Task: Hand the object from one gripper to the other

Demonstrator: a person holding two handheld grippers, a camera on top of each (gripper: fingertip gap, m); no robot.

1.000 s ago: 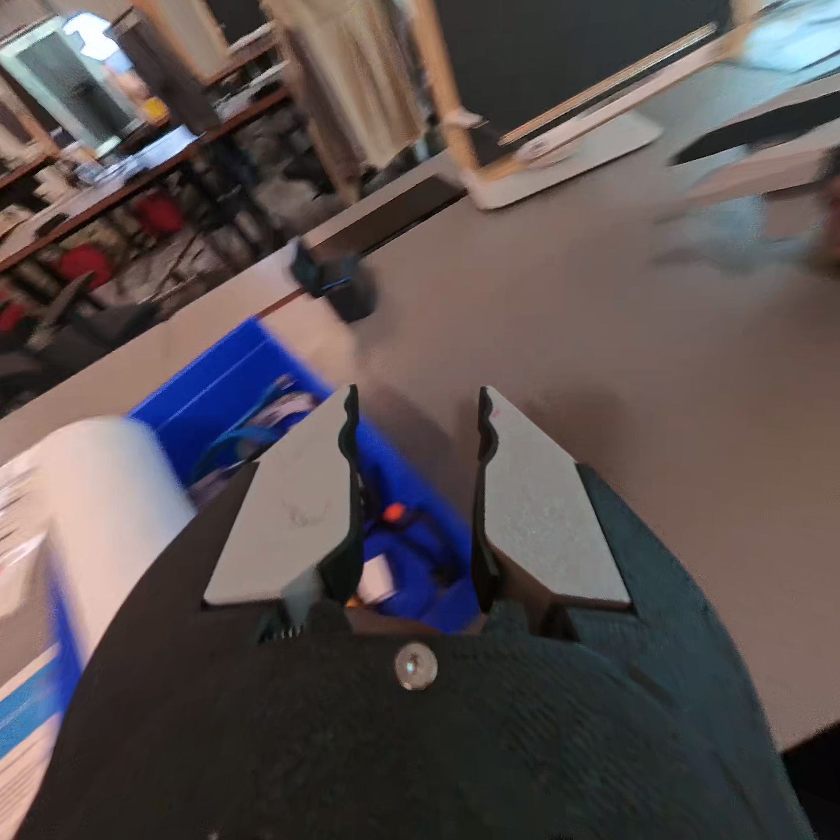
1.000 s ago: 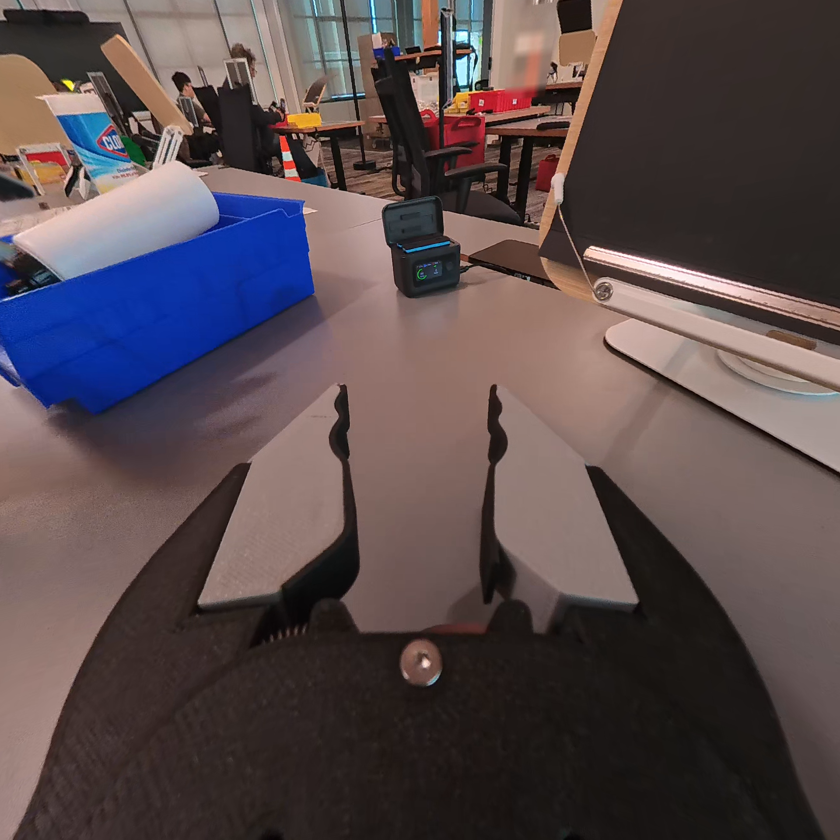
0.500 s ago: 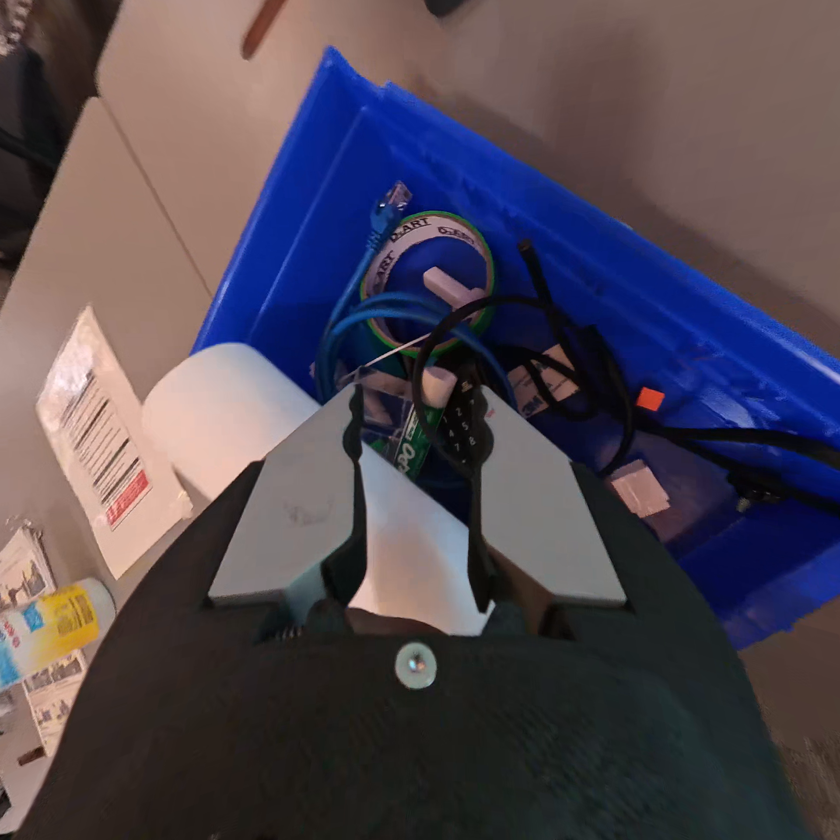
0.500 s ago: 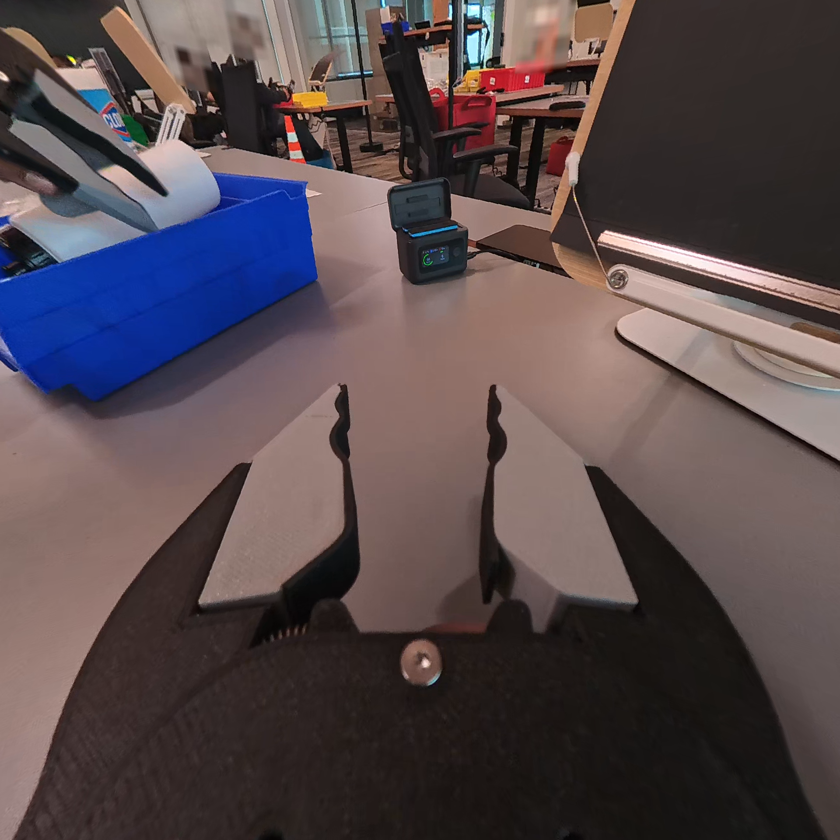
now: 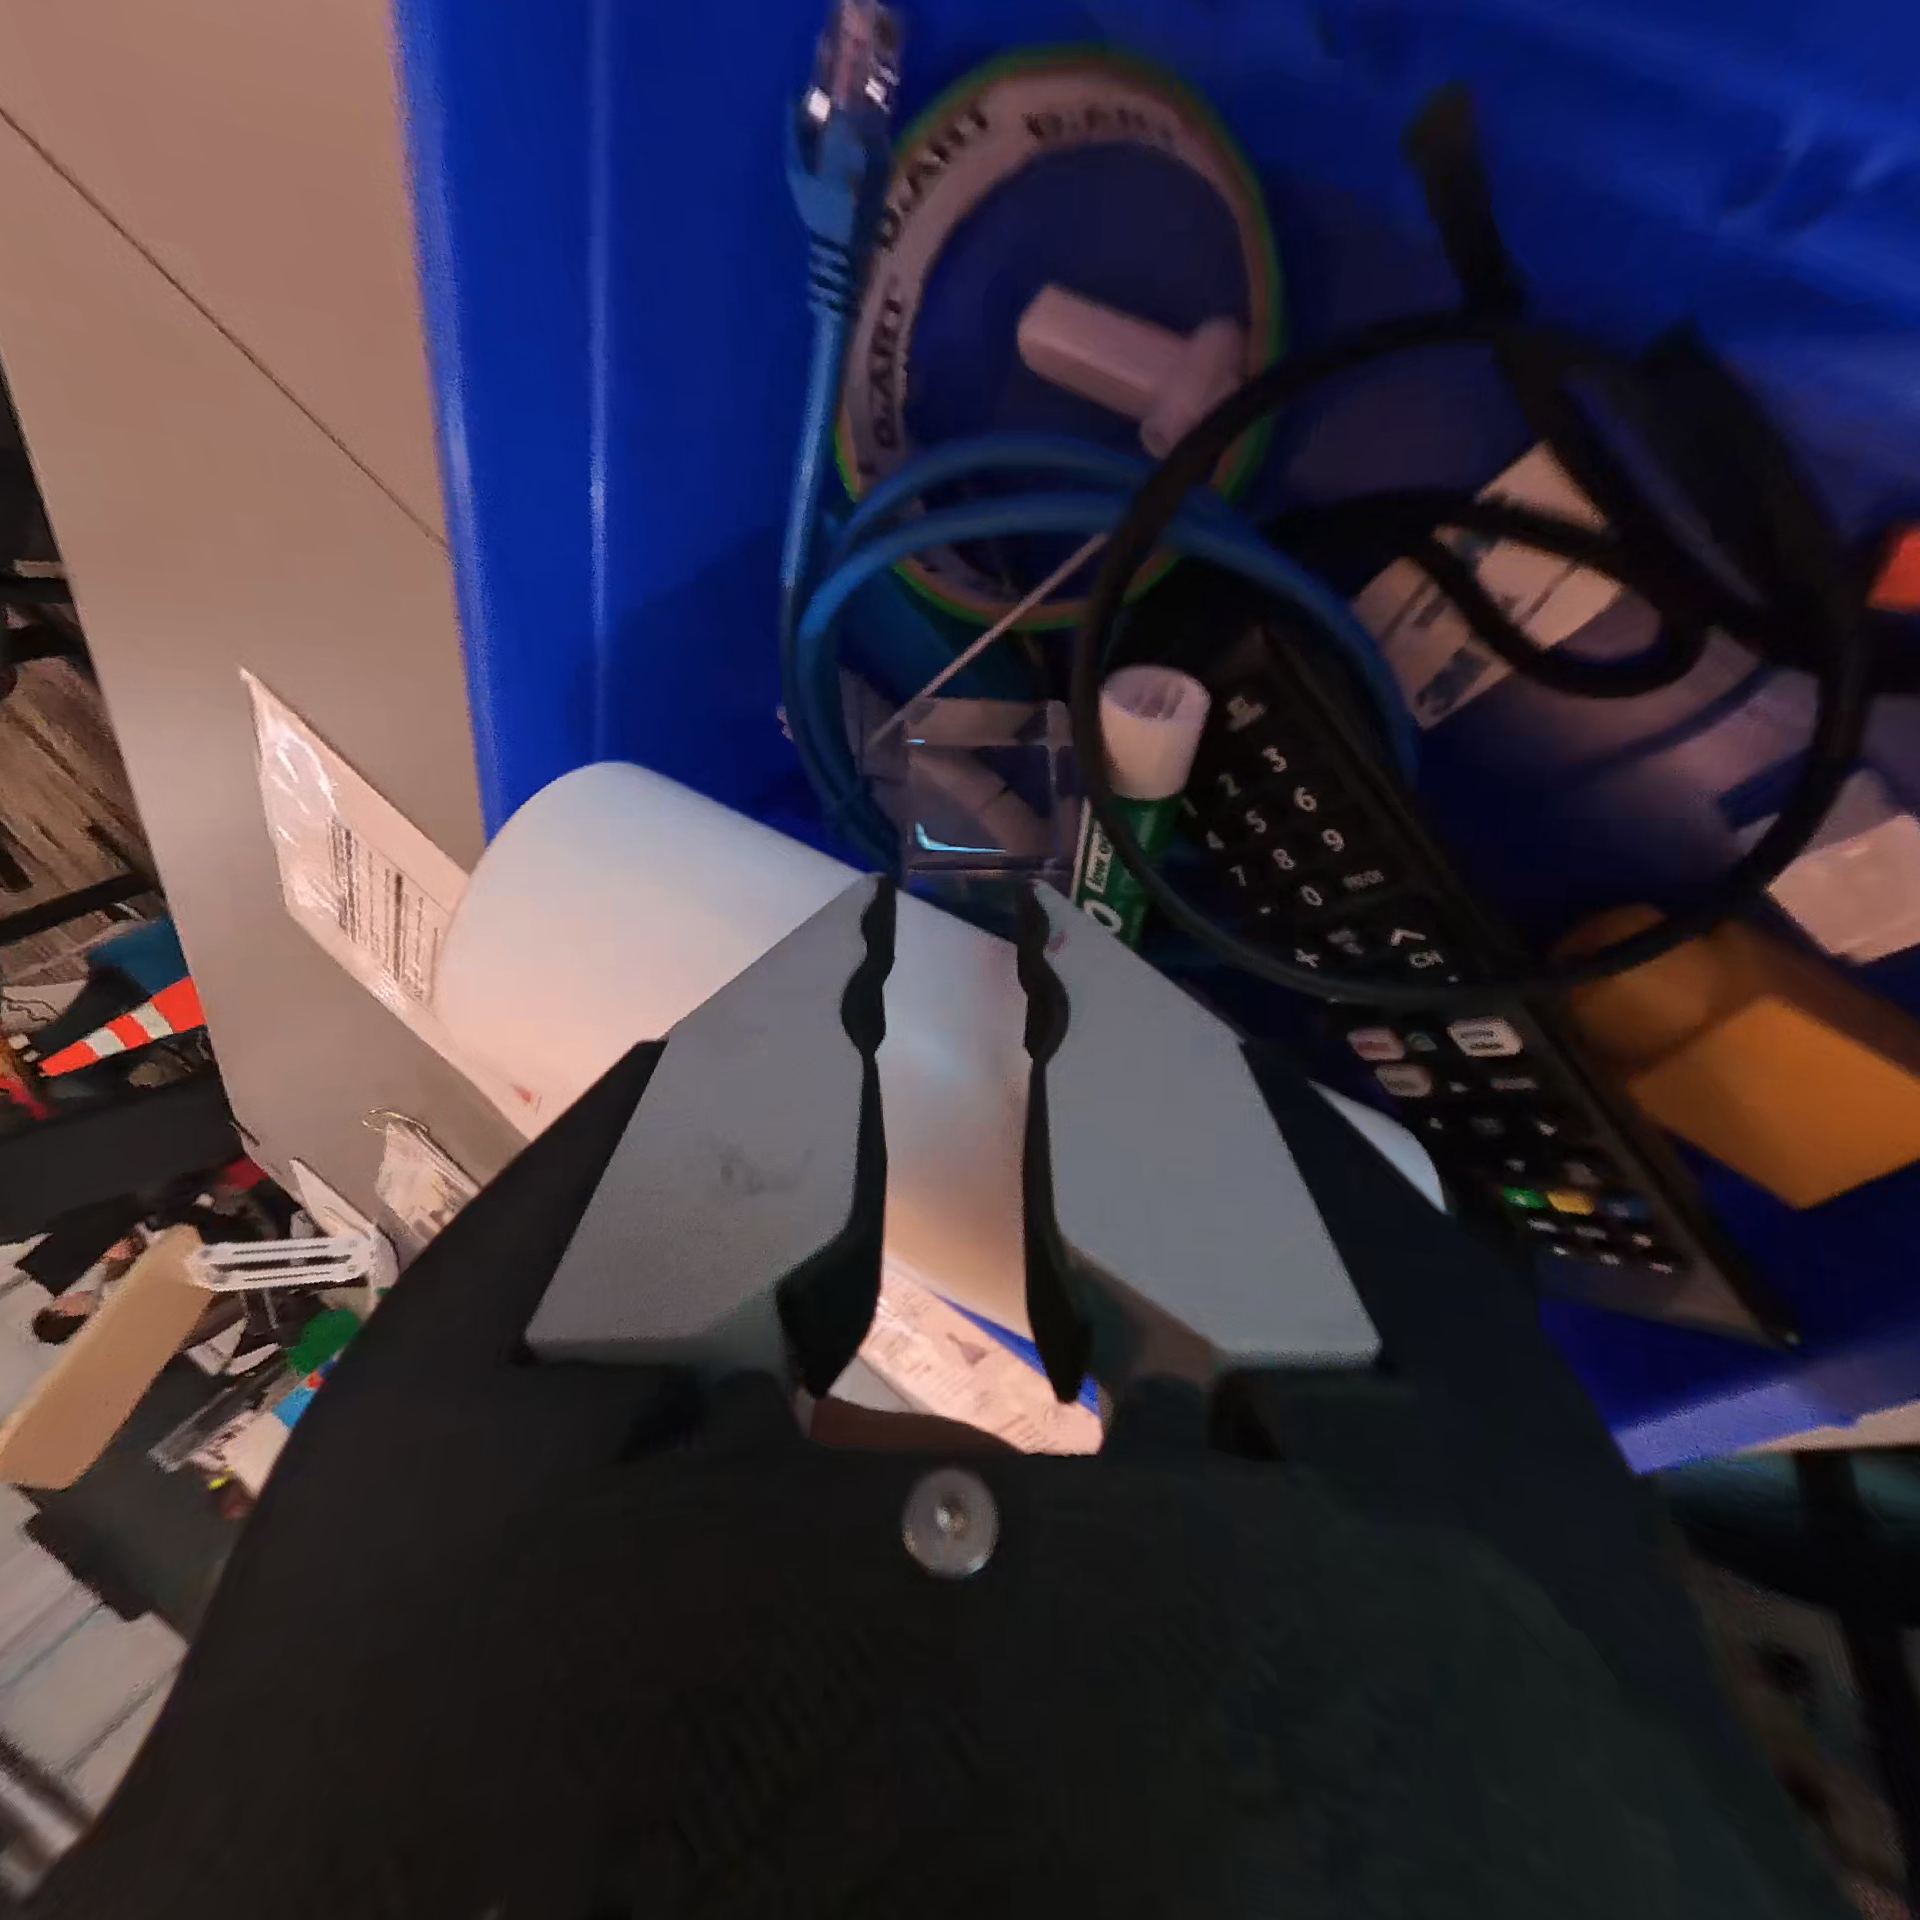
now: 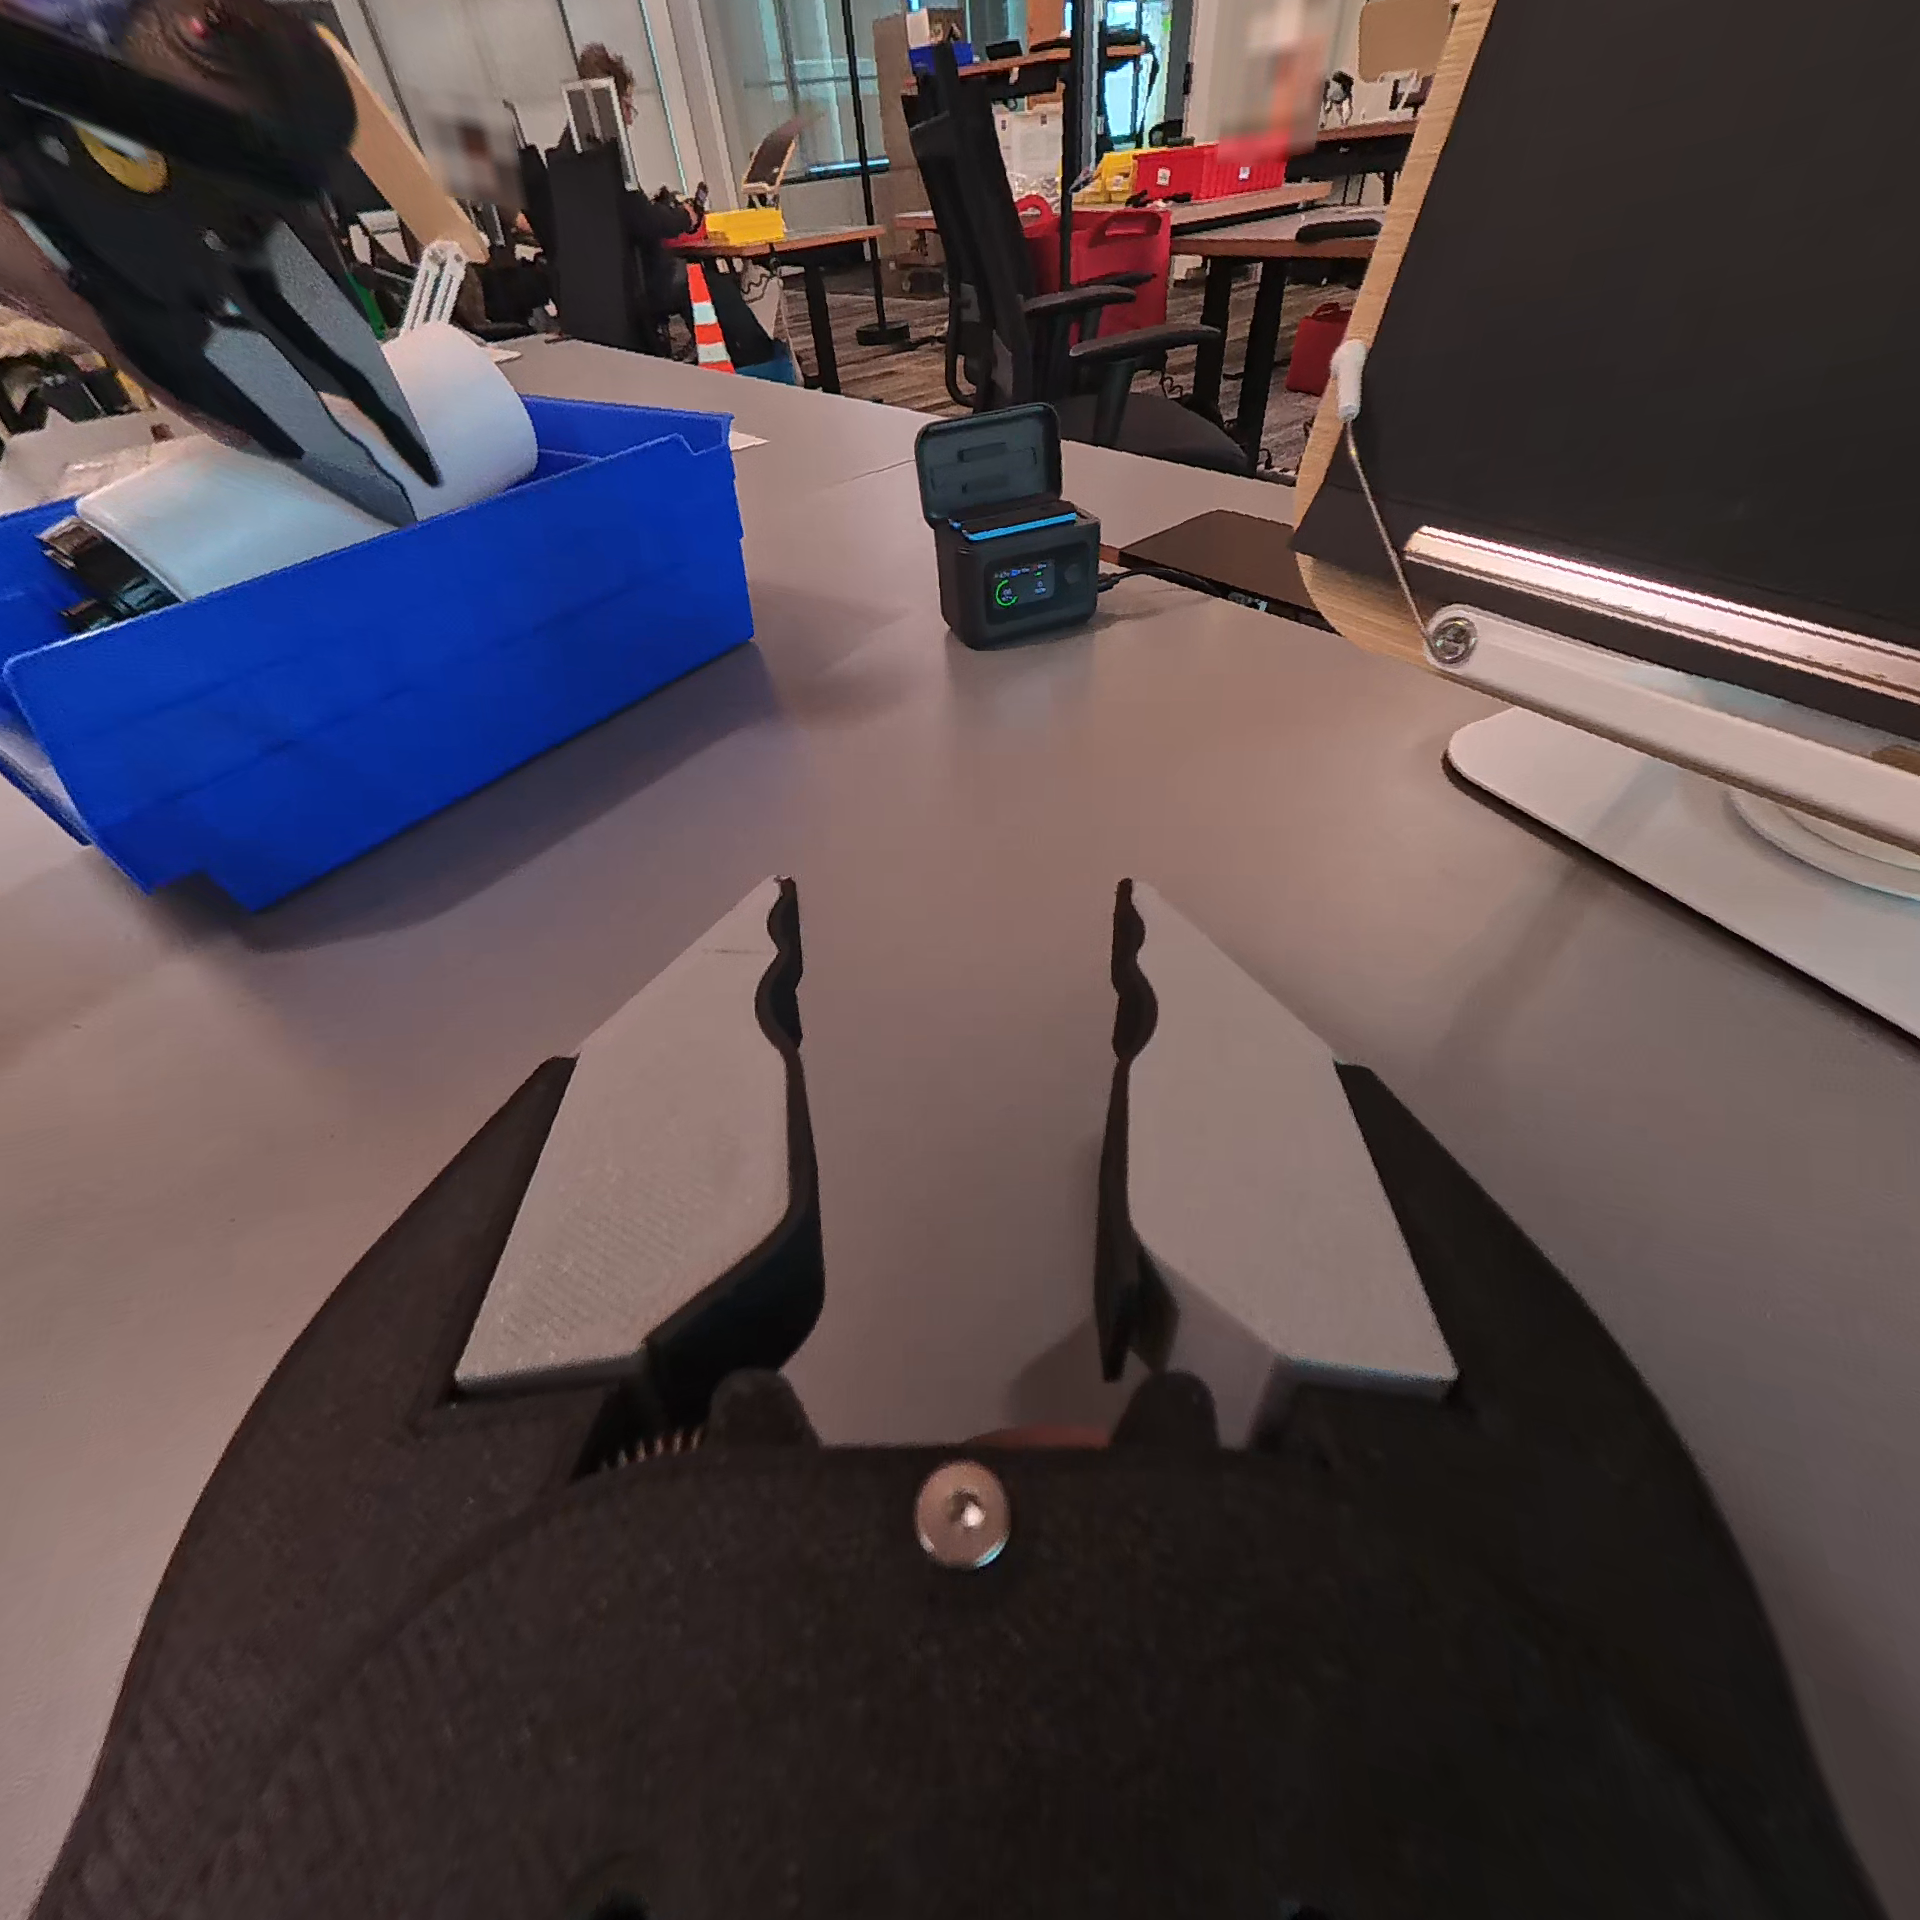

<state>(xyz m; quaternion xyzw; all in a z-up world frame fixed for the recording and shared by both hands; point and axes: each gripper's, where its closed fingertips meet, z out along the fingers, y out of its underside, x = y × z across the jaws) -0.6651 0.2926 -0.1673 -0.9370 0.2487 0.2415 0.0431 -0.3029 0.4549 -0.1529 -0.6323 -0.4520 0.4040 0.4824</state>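
Clear cube (image 5: 977,790) among cables in blue bin (image 5: 540,416)

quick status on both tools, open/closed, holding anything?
Left tool: open, empty, pointed down into the blue bin, tips close to a clear block.
Right tool: open, empty, over the grey table.

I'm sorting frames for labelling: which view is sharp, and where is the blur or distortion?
Left wrist view: motion-smeared and dim inside the blue plastic bin; black remote control still recognisable. Right wrist view: crisp on the grey table, wide-angle bending at the edges; only the left gripper is blurred.
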